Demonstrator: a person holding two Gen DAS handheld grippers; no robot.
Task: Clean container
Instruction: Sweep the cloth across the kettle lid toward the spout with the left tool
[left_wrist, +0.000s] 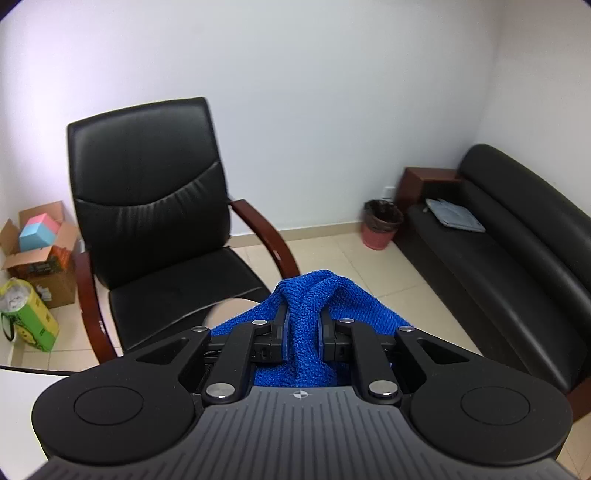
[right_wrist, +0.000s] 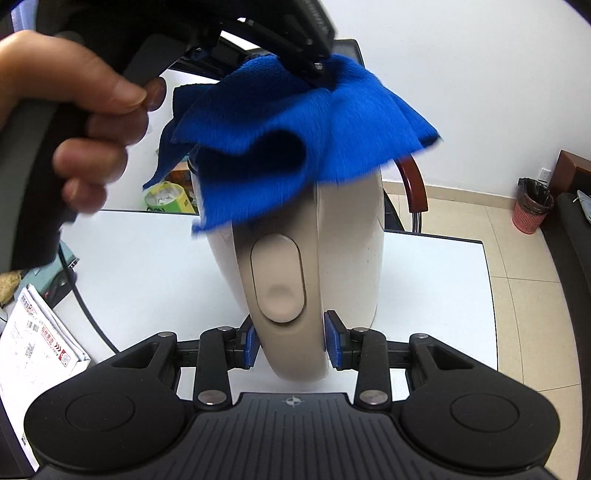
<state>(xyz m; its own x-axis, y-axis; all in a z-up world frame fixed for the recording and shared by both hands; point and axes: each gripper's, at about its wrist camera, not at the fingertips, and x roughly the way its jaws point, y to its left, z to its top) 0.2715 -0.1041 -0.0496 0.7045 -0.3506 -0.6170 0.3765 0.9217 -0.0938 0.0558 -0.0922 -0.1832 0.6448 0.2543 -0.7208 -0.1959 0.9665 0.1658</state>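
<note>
Clamped between the blue pads of the right gripper is the handle of a tall beige plastic container, a kettle-like jug with an oval button on the handle. This container stands upright on the white table, and its inside cannot be seen. Over its top drapes a blue microfibre cloth, blurred at the edges. Above the container, the left gripper pinches the cloth from above, and the person's left hand wraps the grip of that tool to the container's upper left.

From the left wrist view the left gripper has its jaws closed on a bunched fold of the same cloth, which hides the container beneath; only a pale sliver shows at the cloth's left edge. That view alone shows a black leather office chair with wooden armrests, an open cardboard box holding pink and blue boxes, and a black sofa with a grey folded item on its seat.

Both views show a pink waste basket lined with a dark bag, far right of the container, and a green and yellow bag behind it.

Left of the container lies a white printed packet with a barcode and red marking; its text is too small to read.
</note>
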